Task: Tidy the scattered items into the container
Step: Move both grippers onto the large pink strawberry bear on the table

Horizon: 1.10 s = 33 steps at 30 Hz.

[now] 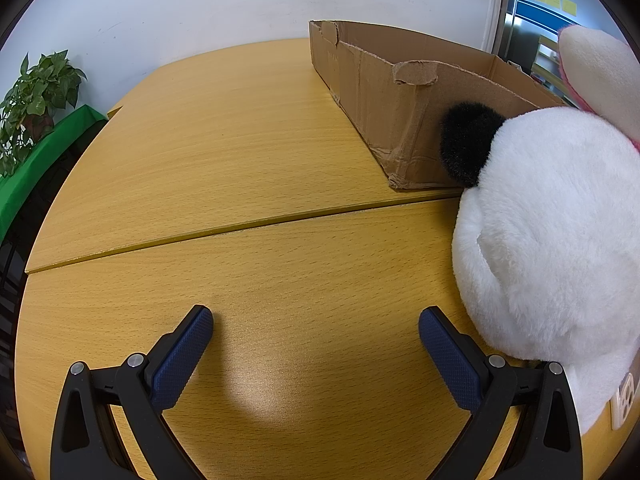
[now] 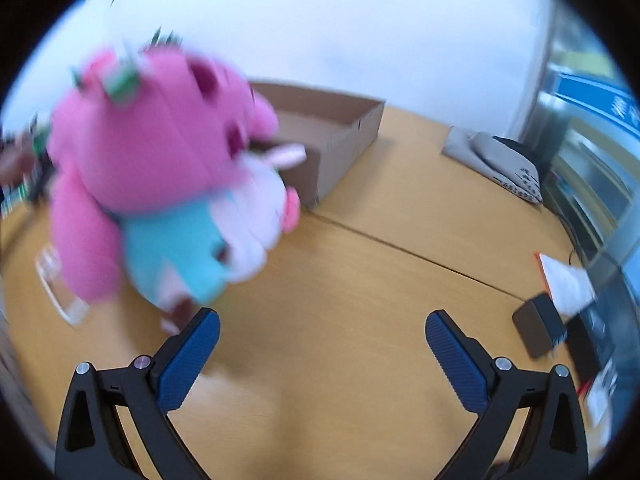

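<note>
Plush toys sit on the wooden surface [image 1: 248,152] just in front of the cardboard box [image 1: 376,92], none of them inside it as far as either view shows. In the left wrist view a white plush toy [image 1: 552,232] with a round black ear fills the right side, its head overlapping the near corner of the box, and a pale pink-edged ear of another toy rises behind it at the frame edge. The left gripper [image 1: 316,328] hangs low over the bare wood with its blue-padded fingers [image 1: 184,356] wide apart and nothing between them; the white toy lies just beside the right finger, though contact is unclear. In the right wrist view (heavily blurred by motion) a pink plush toy [image 2: 160,152] stands at the left, with a teal and white one [image 2: 188,256] pressed against its lower side, both in front of the open box [image 2: 344,136]. The right gripper [image 2: 322,332] is likewise spread wide and empty, its left finger near the base of the teal toy. A potted plant [image 1: 36,100] stands on a green ledge off the left, and a dark block [image 2: 538,328] and papers lie at the far right.
</note>
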Each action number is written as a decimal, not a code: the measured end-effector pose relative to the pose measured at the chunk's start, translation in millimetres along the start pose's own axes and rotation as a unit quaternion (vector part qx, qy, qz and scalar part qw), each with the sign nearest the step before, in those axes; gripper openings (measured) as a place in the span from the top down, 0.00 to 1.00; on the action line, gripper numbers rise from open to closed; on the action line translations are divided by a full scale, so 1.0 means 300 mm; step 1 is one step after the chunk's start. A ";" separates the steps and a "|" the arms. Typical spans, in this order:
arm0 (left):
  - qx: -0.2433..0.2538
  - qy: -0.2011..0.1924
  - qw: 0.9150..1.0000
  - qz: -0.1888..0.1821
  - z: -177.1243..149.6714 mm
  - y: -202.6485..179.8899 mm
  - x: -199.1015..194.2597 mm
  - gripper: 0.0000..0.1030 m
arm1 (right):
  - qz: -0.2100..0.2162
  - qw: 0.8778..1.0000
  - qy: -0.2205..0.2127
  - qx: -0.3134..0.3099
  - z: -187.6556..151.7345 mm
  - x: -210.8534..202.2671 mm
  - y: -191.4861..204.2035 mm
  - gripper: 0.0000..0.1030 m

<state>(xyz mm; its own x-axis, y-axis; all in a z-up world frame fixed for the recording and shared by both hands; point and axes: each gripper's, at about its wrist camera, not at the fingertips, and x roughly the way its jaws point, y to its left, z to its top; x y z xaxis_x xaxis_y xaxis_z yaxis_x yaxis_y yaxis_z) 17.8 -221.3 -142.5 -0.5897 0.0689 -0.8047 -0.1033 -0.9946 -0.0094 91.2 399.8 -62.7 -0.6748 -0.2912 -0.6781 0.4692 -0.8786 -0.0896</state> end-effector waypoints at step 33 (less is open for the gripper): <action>-0.124 -0.123 0.984 -0.016 0.063 -0.689 -0.659 0.00 | -0.108 0.978 -0.003 0.180 0.251 -0.101 0.340 0.00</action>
<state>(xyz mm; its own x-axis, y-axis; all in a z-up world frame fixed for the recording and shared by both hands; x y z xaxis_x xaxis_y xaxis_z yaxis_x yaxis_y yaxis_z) 140.7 -27.9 29.7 -0.7691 0.0865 -0.6332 0.0556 -0.9780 -0.2012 116.7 290.4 3.6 -0.7392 -0.0856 -0.6681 0.0853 -0.9958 0.0332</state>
